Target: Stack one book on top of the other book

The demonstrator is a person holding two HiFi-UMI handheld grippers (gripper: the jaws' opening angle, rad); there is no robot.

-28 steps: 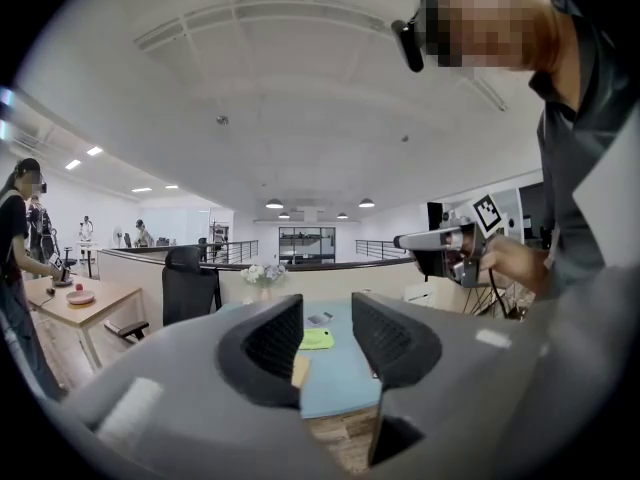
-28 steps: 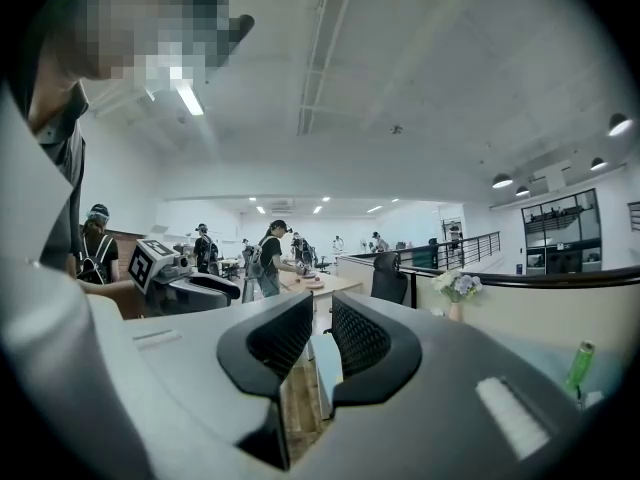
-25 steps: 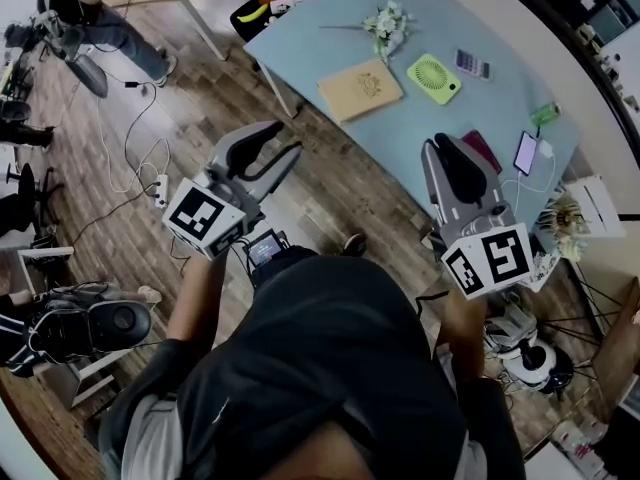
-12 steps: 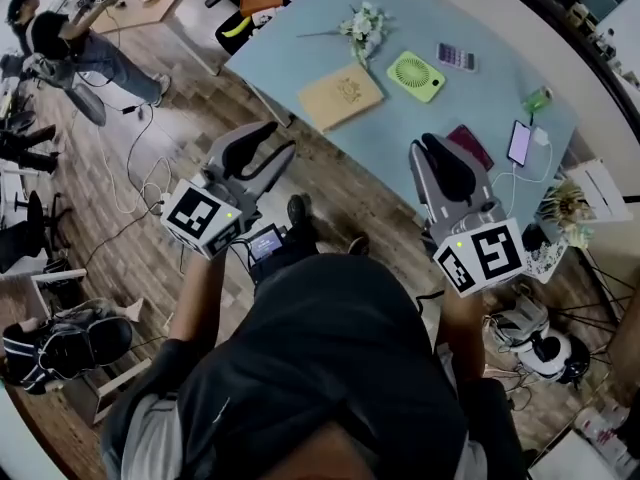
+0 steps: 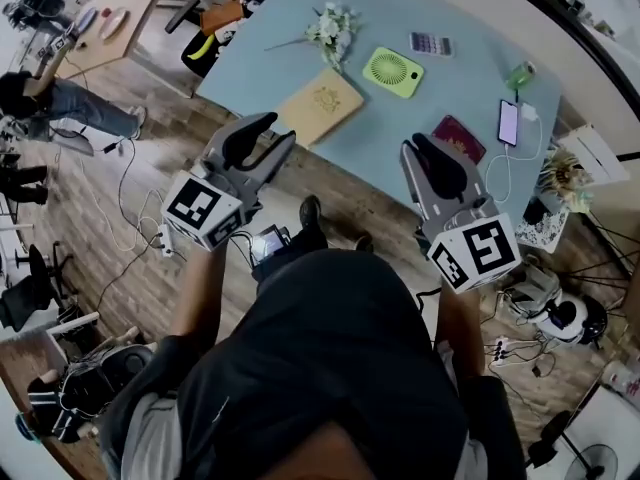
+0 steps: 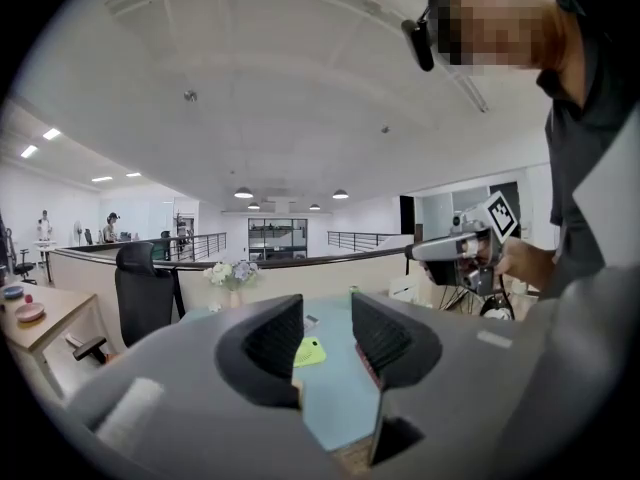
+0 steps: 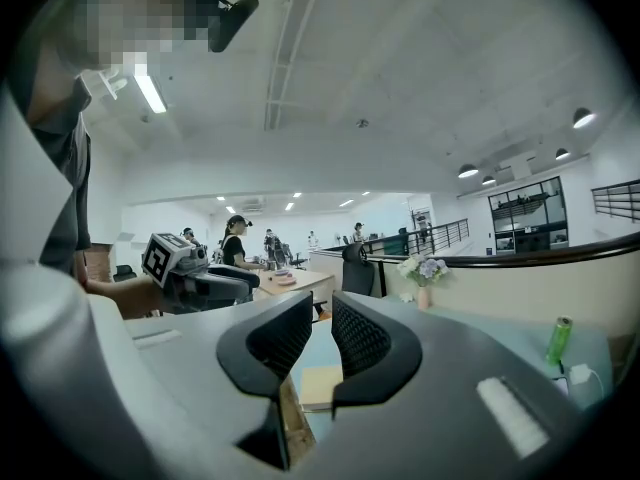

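Head view, and the tan book [image 5: 320,106] lies flat, square-cornered, at the near edge of the pale blue table [image 5: 380,118], upper centre of frame; the small dark-red book [image 5: 459,138] sits apart to its right. Left gripper [image 5: 277,131], jaws parted and empty, is held nearly level, nose toward the tan cover. Right gripper [image 5: 424,148], ribbed black pads pressed together on nothing, is held level too, just lower left of the red one.
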